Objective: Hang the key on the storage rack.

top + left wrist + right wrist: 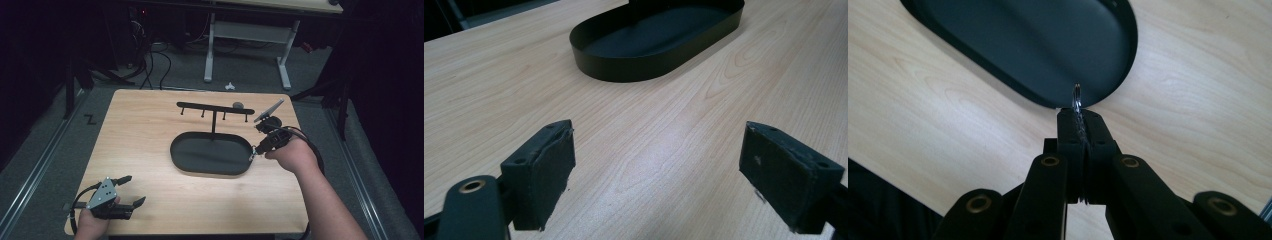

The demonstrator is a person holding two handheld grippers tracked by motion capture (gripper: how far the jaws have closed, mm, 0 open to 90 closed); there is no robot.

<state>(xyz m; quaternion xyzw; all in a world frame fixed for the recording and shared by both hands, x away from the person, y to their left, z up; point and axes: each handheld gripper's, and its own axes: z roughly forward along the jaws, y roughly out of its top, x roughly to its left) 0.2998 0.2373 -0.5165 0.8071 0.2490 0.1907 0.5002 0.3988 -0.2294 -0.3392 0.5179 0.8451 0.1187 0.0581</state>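
Black oval tray [210, 155] sits mid-frame; the right gripper [1077, 117] at its right rim pinches a small metal ring [1077, 95], perhaps jewellery, likely bound for the hook stand [215, 108]; left gripper [656, 165] spread, idle at lower left

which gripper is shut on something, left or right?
The right gripper, at the tray's right end: its jaws are closed on a small metal ring. The left gripper is wide open over bare table.

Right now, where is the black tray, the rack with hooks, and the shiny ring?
tray [187, 161]: high view, on its near rim.
rack [215, 108]: high view, on its top bar.
ring [1077, 96]: right gripper view, on the loop poking out of the shut right tool.
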